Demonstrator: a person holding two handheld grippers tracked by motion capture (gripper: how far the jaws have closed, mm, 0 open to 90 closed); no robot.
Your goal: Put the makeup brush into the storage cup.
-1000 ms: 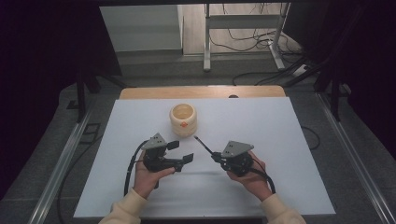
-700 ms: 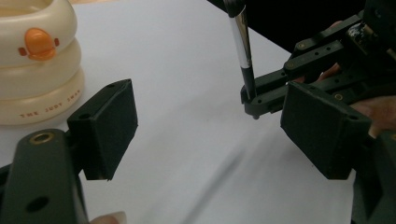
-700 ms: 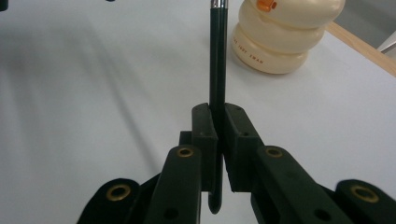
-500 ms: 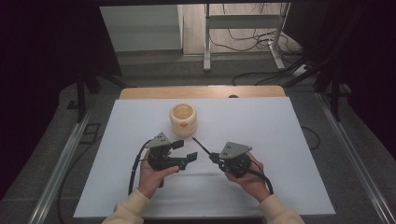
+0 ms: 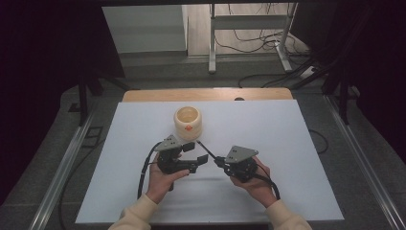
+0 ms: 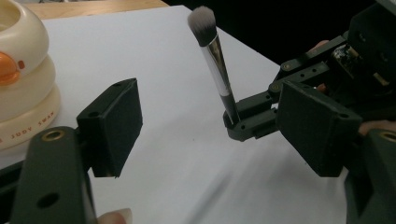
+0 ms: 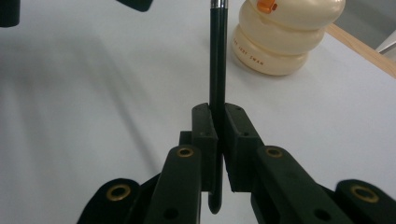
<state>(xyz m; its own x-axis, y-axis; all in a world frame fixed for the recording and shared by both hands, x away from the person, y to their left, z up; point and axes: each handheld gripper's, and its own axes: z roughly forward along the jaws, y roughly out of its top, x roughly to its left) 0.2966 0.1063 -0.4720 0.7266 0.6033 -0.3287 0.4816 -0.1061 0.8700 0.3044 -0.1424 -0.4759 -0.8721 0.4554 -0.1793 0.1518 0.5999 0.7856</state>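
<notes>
My right gripper (image 5: pixel 218 160) (image 7: pixel 218 116) is shut on the black handle of a makeup brush (image 7: pixel 218 56) (image 5: pixel 207 151). The brush's silver ferrule and grey bristle head (image 6: pixel 202 21) point away toward the cup. A cream ringed cup (image 5: pixel 188 122) (image 6: pixel 18 70) (image 7: pixel 280 37) with an orange mark stands upright on the white table. My left gripper (image 5: pixel 195 152) (image 6: pixel 217 130) is open beside the brush. Its jaws have just been closing, with nothing pressed between the pads (image 6: pixel 116 126). The right gripper (image 6: pixel 247 123) and the brush stand just beyond them.
The white table top (image 5: pixel 268 129) ends in a wooden strip (image 5: pixel 206 94) at the far edge. Metal rails run along both sides, and a stand with cables sits on the floor beyond. A person's hands and cream sleeves come in from the bottom.
My left gripper has edged slightly right, toward the brush, and its jaws stand a little narrower. The right gripper and the brush have stayed in place.
</notes>
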